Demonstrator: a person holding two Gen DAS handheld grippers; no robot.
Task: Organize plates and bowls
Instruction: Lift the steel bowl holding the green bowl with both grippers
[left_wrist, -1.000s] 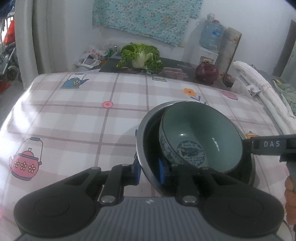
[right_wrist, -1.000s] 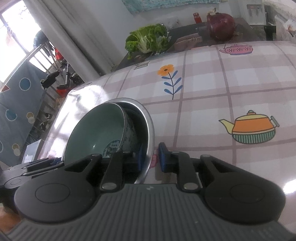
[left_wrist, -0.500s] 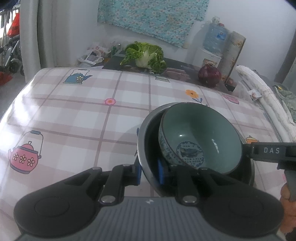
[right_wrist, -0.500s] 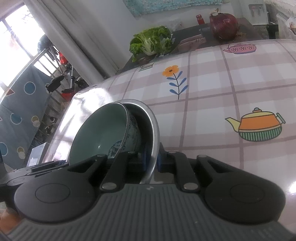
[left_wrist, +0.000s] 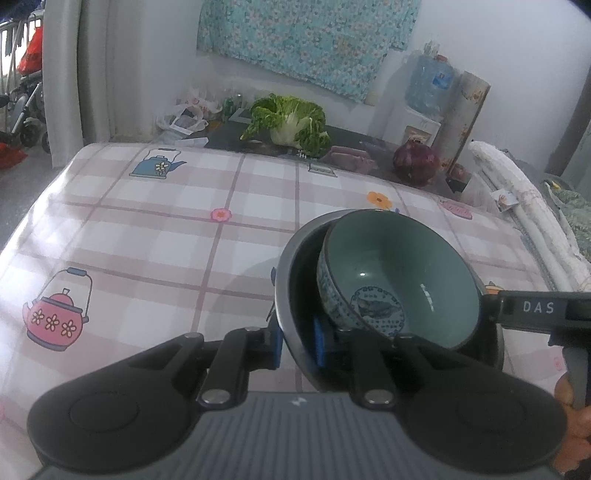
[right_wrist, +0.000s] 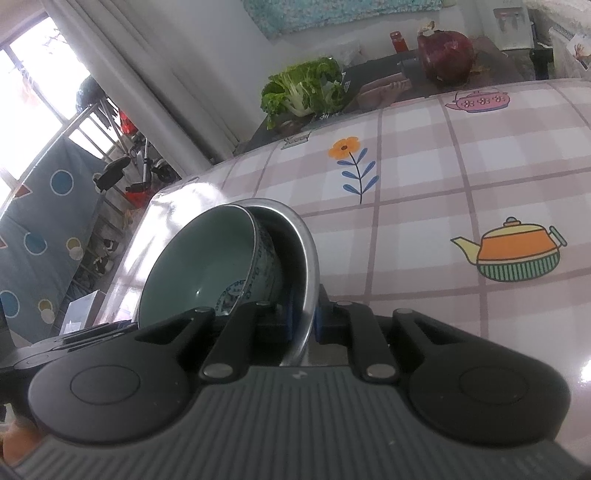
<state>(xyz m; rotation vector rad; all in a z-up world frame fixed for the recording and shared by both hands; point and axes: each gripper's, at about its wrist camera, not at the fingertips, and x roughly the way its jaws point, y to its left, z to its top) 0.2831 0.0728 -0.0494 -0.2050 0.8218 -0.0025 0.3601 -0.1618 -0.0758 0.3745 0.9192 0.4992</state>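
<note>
A steel bowl (left_wrist: 291, 258) holds a green ceramic bowl (left_wrist: 399, 266) with a blue pattern, tilted inside it. My left gripper (left_wrist: 297, 343) is shut on the steel bowl's near rim. My right gripper (right_wrist: 304, 319) is shut on the opposite rim of the steel bowl (right_wrist: 308, 251), with the green bowl (right_wrist: 199, 266) to its left. Both bowls are held lifted above the checked tablecloth (left_wrist: 147, 229). The right gripper's body shows at the right of the left wrist view (left_wrist: 535, 308).
Behind the table stand a cabbage (left_wrist: 291, 122), a purple cabbage (left_wrist: 415, 162), a water bottle (left_wrist: 428, 83) and a plastic bag (left_wrist: 181, 120). A rolled white cloth (left_wrist: 524, 206) lies along the right edge. A curtain (right_wrist: 147, 74) and window are at left.
The right gripper has closed on the steel bowl's rim. Both grippers have lifted the bowls higher above the table.
</note>
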